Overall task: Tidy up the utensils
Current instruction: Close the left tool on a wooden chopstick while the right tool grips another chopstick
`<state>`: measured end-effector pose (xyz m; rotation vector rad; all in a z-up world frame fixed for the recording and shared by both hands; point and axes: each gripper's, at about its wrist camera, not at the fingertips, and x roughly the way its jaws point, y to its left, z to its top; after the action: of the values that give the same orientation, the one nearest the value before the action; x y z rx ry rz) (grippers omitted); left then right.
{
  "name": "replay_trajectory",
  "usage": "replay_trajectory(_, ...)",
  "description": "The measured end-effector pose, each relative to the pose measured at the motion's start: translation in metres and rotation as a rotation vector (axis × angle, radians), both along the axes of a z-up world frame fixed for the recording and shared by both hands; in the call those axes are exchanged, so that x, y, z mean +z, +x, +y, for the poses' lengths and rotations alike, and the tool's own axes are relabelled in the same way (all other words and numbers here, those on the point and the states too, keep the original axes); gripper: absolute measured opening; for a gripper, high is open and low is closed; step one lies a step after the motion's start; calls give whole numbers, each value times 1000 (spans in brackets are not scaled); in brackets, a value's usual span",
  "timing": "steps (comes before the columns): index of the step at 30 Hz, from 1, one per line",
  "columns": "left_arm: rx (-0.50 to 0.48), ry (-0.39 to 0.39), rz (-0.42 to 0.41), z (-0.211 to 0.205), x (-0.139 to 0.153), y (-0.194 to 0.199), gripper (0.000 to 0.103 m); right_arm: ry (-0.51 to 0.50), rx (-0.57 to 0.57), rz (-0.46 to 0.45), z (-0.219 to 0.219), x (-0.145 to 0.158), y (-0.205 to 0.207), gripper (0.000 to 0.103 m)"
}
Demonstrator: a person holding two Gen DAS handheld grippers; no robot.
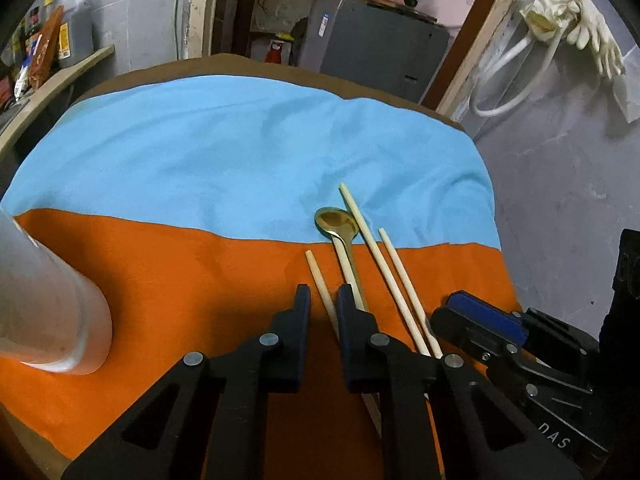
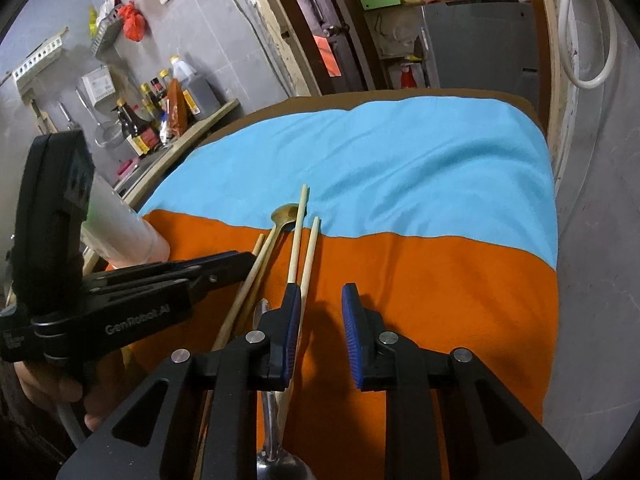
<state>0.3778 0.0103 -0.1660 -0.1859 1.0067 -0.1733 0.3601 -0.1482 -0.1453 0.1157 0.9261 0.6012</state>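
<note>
Left gripper (image 1: 323,300), jaws parted astride the leftmost chopstick (image 1: 320,280) on the near orange cloth (image 1: 180,280), should close squarely mid-shaft; right gripper (image 2: 320,300) hangs open beside.

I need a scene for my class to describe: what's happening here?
A person holds two grippers over utensils lying on an orange and blue cloth. The left gripper straddles one chopstick beside the gold spoon. The right gripper is open over the cloth, holding nothing. A white cup stands to the left.
</note>
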Motion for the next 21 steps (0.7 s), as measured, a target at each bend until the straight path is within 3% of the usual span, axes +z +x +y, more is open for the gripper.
replay_trajectory(10,-52,11,51,-3,-1,3,10,-27,6,23,8,-3,5,19)
replay_trajectory(15,-31,-27,52,3,-2,2,5,-49,30,2,16,-1,3,18)
replay_trajectory(21,-25,5,67,9,2,-8,3,-105,21,-1,21,-2,2,16)
